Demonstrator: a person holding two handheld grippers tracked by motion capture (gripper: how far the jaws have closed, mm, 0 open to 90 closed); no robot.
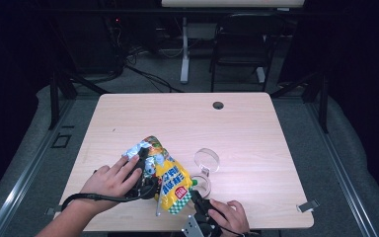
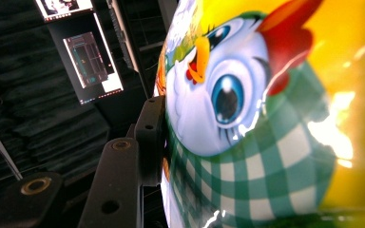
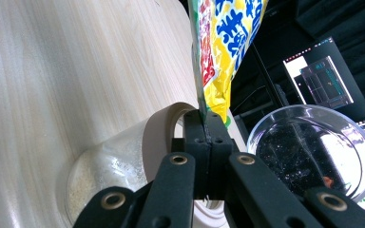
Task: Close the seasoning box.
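- Left gripper (image 1: pixel 145 170): gripped by the person's left hand (image 1: pixel 109 180), w/ one jaw flat against the bag (image 1: pixel 165 175) side in the left gripper view; the other jaw is hidden behind the foil, so it looks clamped on the bag's body, mid-height.
- Bag: yellow snack pouch w/ cartoon chick (image 2: pixel 218 95) and green check, held up off the table (image 1: pixel 256 133) at front-centre, between the two grippers. Long axis runs from the far-left crumpled top down to the near-right bottom corner.
- Jar (image 1: pixel 201 185): clear, open, just right of the bag, below its lower corner; powdery residue inside. Lid (image 1: pixel 207 159) lies hinged open just beyond it.
- Right gripper (image 1: pixel 200 201): jaws pressed together on the bag's bottom seam edge (image 3: pixel 201 102), in the right hand (image 1: pixel 232 215) at the front edge.
- Key relation, as a guess: the bag's lower corner hangs right over the jar mouth, and the right gripper is nearer it, so a tear or pour probably goes there.
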